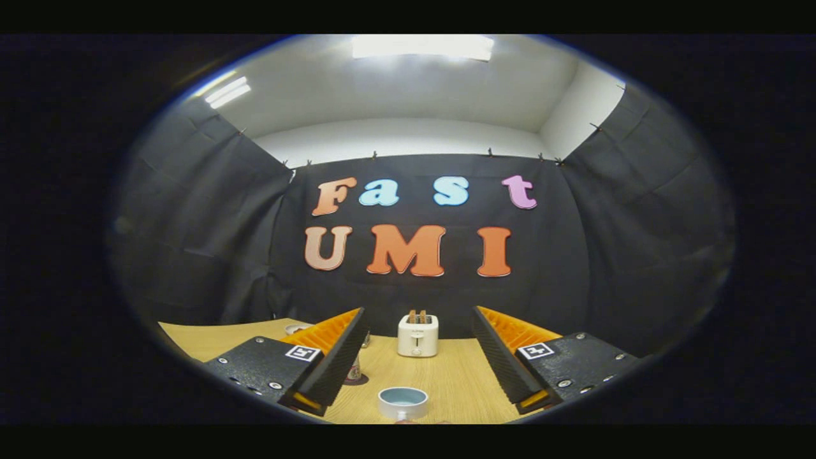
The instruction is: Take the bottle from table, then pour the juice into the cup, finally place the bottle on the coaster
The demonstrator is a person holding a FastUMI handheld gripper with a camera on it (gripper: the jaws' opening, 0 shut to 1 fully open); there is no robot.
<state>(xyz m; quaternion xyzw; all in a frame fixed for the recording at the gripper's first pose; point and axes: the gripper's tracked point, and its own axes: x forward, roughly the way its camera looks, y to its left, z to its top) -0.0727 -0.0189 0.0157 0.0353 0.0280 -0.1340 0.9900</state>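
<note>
The bottle (354, 368) is mostly hidden from us: we see only a sliver of it standing on the table (446, 376), behind the inner edge of the left finger (331, 363), with a dark round patch at its foot whose nature we cannot make out. It sits to the left of the gap between the fingers, and nothing in our view shows the finger touching it; we cannot tell for certain.

Our gripper (419, 326) is spread wide, its two fingers well apart, with bare tabletop between them. It holds nothing, and neither the left nor the right finger (503, 363) presses on anything we can see.

The cup (403, 402), a low, pale, round vessel with a bluish inside, stands on the wood between the two fingers, close in and slightly left of the middle of the gap. Just in front of it we catch a small pinkish edge, too little to name.

Beyond the fingertips, further along the table and near the black cloth wall, stands a white toaster (417, 336) with two slices showing at its top. To the left, past the left finger, we see a small pale round thing (297, 328) lying on the table, which may be the coaster, though we cannot be sure.
</note>
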